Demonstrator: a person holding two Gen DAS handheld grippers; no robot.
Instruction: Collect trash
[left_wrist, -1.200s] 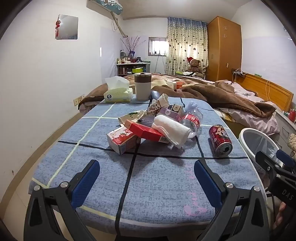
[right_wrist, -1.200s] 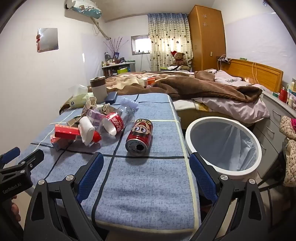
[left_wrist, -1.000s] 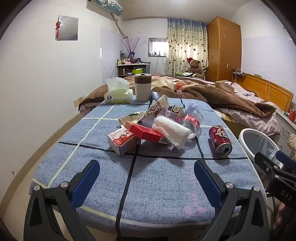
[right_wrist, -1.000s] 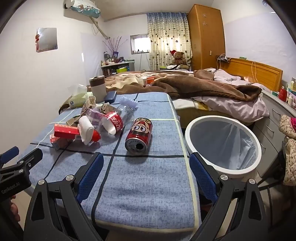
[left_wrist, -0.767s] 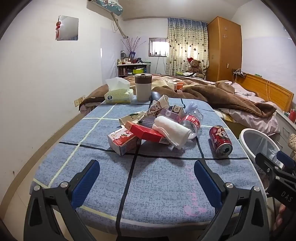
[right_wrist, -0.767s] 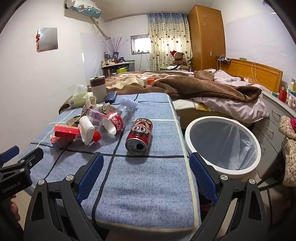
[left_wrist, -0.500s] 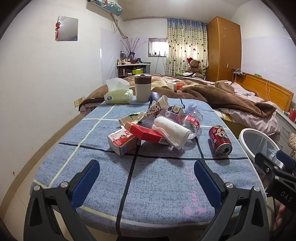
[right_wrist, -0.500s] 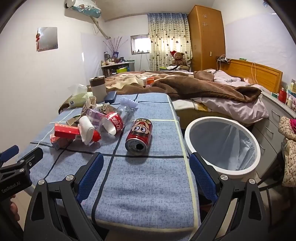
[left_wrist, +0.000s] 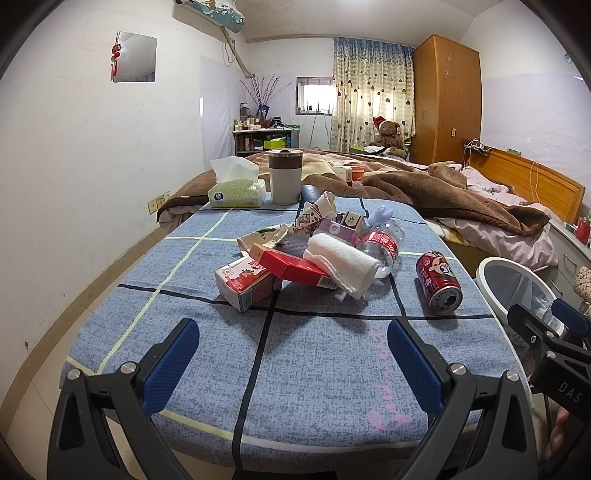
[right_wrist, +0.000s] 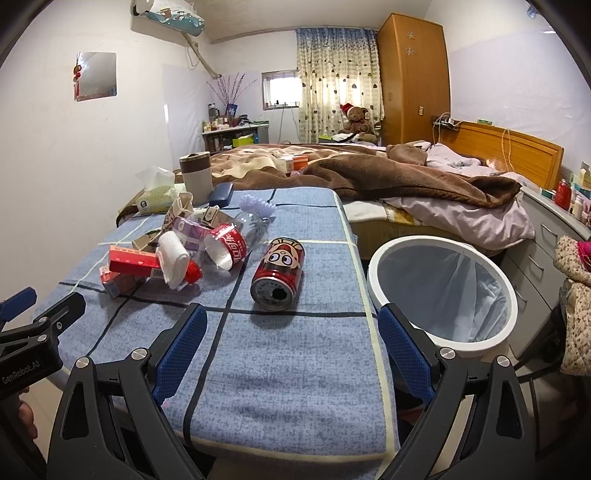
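Both hand-held grippers hang wide apart and empty over the near edge of the table (left_wrist: 207, 354), which wears a blue grid cloth. The left hand-held gripper (left_wrist: 291, 350) faces the trash pile: a strawberry carton (left_wrist: 245, 282), a red box (left_wrist: 291, 266), a rolled white cloth (left_wrist: 341, 260) on top, and a crushed bottle (left_wrist: 384, 243) with a red label behind it. The red can (left_wrist: 439, 282) lies on its side, apart from the pile, to the right.

The right hand-held gripper (right_wrist: 291, 336) sits further right, lined up with the can (right_wrist: 279, 271), opening toward the camera, cartoon face on its side. This view shows the whole white bin (right_wrist: 441, 291) with its liner, just beside the table's right edge; the left view only catches a slice of it (left_wrist: 495, 267). The left view gets the tissue box (left_wrist: 236, 192) and the cup (left_wrist: 284, 177) at the far end more clearly.

Each camera sees the other tool at its edge: "DAS" shows on one, "GenRobot.AI" on the other. The bottle's label script can't be read clearly.
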